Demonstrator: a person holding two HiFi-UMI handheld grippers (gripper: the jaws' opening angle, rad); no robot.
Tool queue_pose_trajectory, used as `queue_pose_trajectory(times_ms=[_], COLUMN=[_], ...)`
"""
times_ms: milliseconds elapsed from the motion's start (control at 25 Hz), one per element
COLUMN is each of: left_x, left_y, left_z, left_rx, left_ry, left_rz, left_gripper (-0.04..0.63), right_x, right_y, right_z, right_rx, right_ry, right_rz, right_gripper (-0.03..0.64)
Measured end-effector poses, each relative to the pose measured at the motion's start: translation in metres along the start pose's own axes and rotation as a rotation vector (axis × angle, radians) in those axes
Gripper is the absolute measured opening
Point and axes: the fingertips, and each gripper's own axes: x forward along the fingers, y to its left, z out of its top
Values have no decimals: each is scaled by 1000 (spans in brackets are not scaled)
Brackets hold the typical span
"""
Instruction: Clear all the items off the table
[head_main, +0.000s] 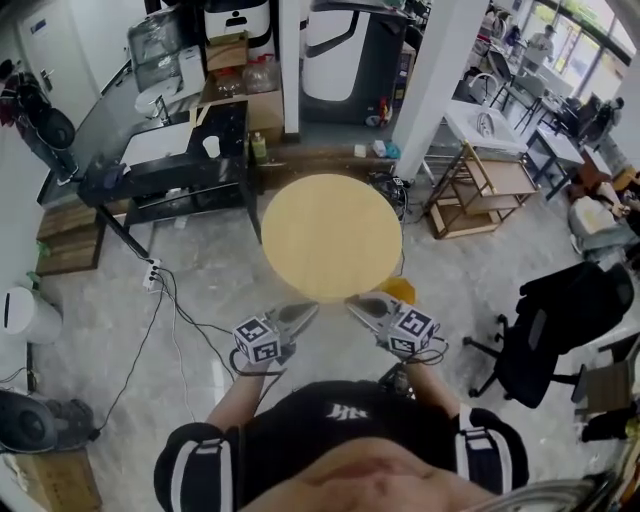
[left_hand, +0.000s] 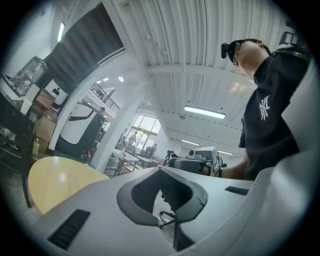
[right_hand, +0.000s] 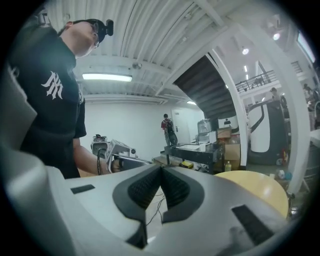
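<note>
The round yellow table (head_main: 330, 235) carries nothing on its top. Both grippers hang just off its near edge, tips turned in toward each other. My left gripper (head_main: 314, 306) is shut with nothing between its pads, and so is my right gripper (head_main: 350, 301). In the left gripper view the jaws meet at the tip (left_hand: 160, 169), the table (left_hand: 55, 180) lies to the left, and the right gripper (left_hand: 197, 157) shows beyond. In the right gripper view the ribbed pads (right_hand: 172, 187) press together, the table (right_hand: 255, 187) sits at the right, and the left gripper (right_hand: 117, 152) faces me.
A black office chair (head_main: 560, 320) stands to the right. A black desk (head_main: 170, 170) is at the back left, a wooden rack (head_main: 480, 190) at the back right. Cables (head_main: 170, 300) trail over the floor at the left. A yellow object (head_main: 398, 290) lies by the table's near edge.
</note>
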Motion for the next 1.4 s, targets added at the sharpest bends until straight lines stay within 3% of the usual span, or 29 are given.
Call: queue_pose_trajectory(times_ms=[160, 240, 440, 640, 920, 1160, 1400], left_x=[8, 9, 22, 34, 37, 43, 39], left_y=[4, -1, -23, -51, -66, -87, -92], left_z=[25, 38, 34, 33, 36, 20, 31], left_rx=[97, 103, 160, 75, 112, 101, 107], left_ry=[-88, -126, -110, -110, -53, -6, -32], left_rz=[97, 113, 140, 71, 21, -5, 19], left_gripper=[14, 14, 14, 12, 14, 14, 14], right_x=[-20, -28, -39, -45, -62, -64, -101], right_y=[-1, -3, -5, -5, 8, 50, 42], right_z=[17, 17, 8, 12, 19, 11, 24], right_rx=[-11, -23, 10, 1, 54, -12, 88], right_ry=[-85, -80, -82, -100, -210, -159, -298], right_rz=[26, 43, 61, 64, 184, 337, 349], right_gripper=[0, 0, 0, 0, 0, -2, 0])
